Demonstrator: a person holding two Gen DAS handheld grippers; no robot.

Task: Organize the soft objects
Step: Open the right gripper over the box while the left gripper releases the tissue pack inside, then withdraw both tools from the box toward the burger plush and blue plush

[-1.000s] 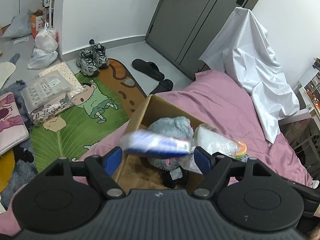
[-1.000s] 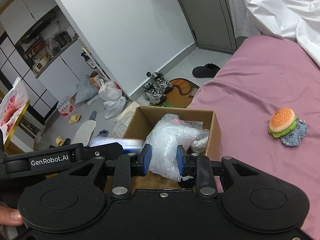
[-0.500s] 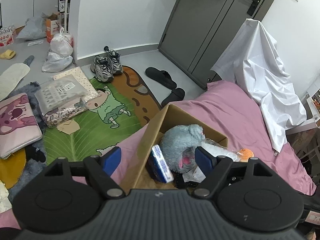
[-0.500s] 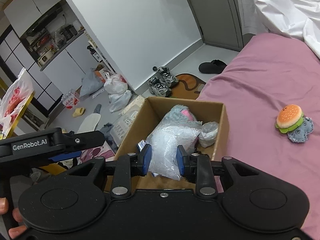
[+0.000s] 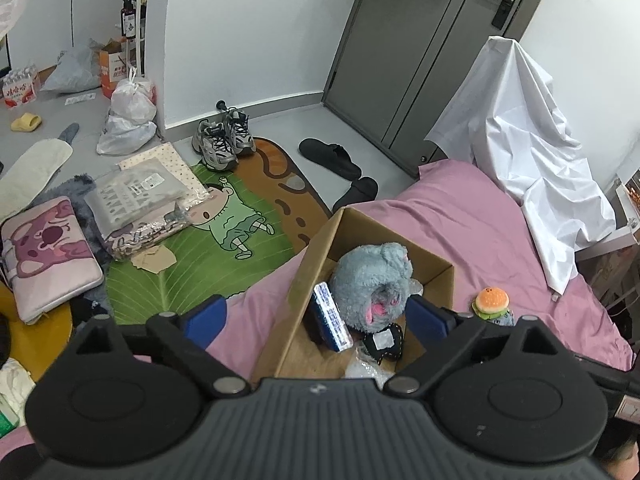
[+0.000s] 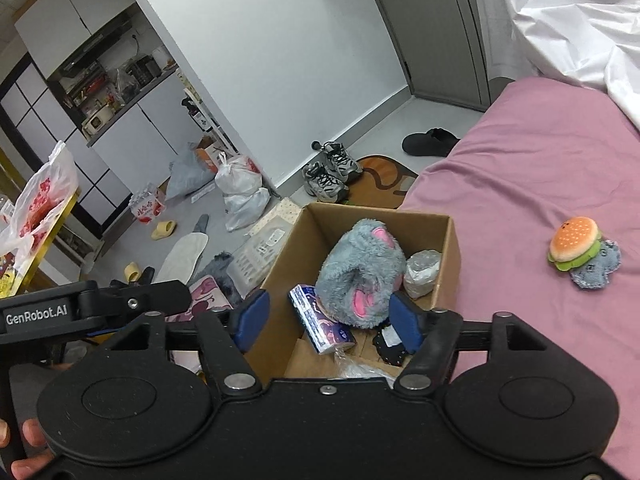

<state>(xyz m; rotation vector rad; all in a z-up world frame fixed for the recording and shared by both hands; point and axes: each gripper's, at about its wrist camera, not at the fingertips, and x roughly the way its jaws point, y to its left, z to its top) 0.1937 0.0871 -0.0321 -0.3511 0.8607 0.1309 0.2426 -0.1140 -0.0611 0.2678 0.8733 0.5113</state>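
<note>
A cardboard box point(image 5: 320, 248) point(image 6: 450, 248) stands on the pink bed. Inside lie a grey plush toy point(image 5: 372, 284) point(image 6: 360, 268), a blue tissue pack point(image 5: 332, 316) point(image 6: 320, 322), a small black item point(image 5: 382, 342) point(image 6: 390, 342) and clear plastic bags point(image 6: 420, 270). My left gripper point(image 5: 316, 316) is open and empty above the box's near side. My right gripper point(image 6: 328, 316) is open and empty, also above the box. A burger plush point(image 6: 574, 238) point(image 5: 491, 300) lies on a small grey plush point(image 6: 596, 268) on the bed to the right of the box.
A white sheet point(image 5: 520, 128) drapes over furniture at the bed's far side. On the floor left of the bed lie a green mat point(image 5: 160, 256), packaged goods point(image 5: 136, 196), a pink cushion point(image 5: 44, 252), sneakers point(image 5: 224, 140), slippers point(image 5: 332, 156) and bags point(image 5: 128, 116).
The left gripper dropped the blue tissue pack into the box and pulled back up. The right gripper opened and released the clear plastic bag, which now lies low in the box.
</note>
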